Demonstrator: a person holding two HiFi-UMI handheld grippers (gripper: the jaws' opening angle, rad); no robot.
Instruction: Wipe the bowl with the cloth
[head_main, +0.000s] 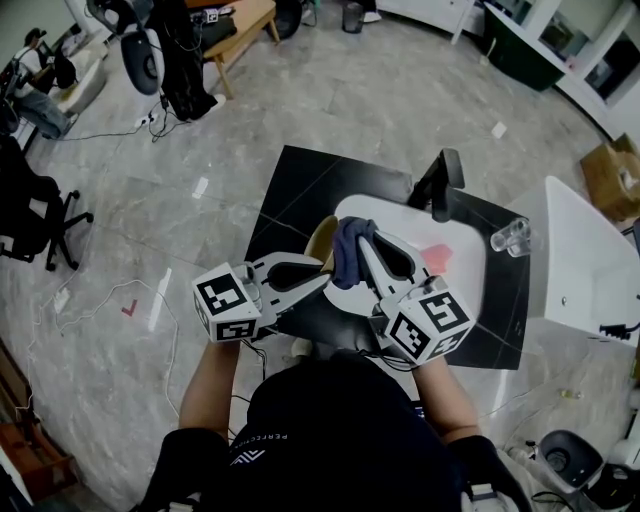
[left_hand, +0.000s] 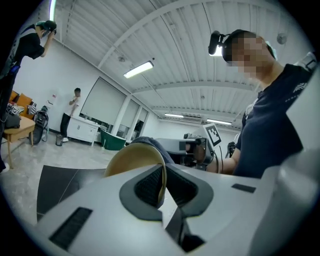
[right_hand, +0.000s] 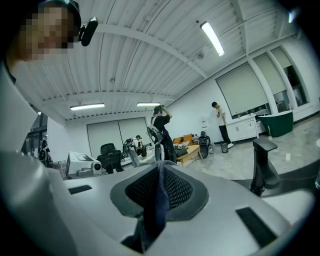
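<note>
At the left, the left gripper (head_main: 322, 268) reaches in level from the near-left corner of the white table (head_main: 450, 225), which stands on a black mat (head_main: 290, 190). In the left gripper view its jaws are closed almost fully, pinching the thin wall of the tan bowl (left_hand: 135, 157) at the rim. The bowl (head_main: 322, 240) is held up on edge over the table's left edge rather than resting on it. Its rounded outside faces left and its hollow appears to open to the right. Just right of it, and touching or nearly touching its rim, is the dark blue cloth (head_main: 352, 250). In the left gripper view the cloth bulges up from behind the bowl's rim. The right gripper (head_main: 362, 240) comes in from the near-right and holds the cloth bunched. In its own view the jaws are pressed together on a strip of the fabric (right_hand: 159, 200) that hangs down between them. The coming wipe therefore depends on the cloth lying to the right of the bowl's open side, so the right gripper is the nearer one to work across the inside while the left steadies the rim. Farther right, a black stand (head_main: 441, 182) rises at the table's far edge. A clear glass (head_main: 510, 237) stands off the right edge, well apart from both grippers.
</note>
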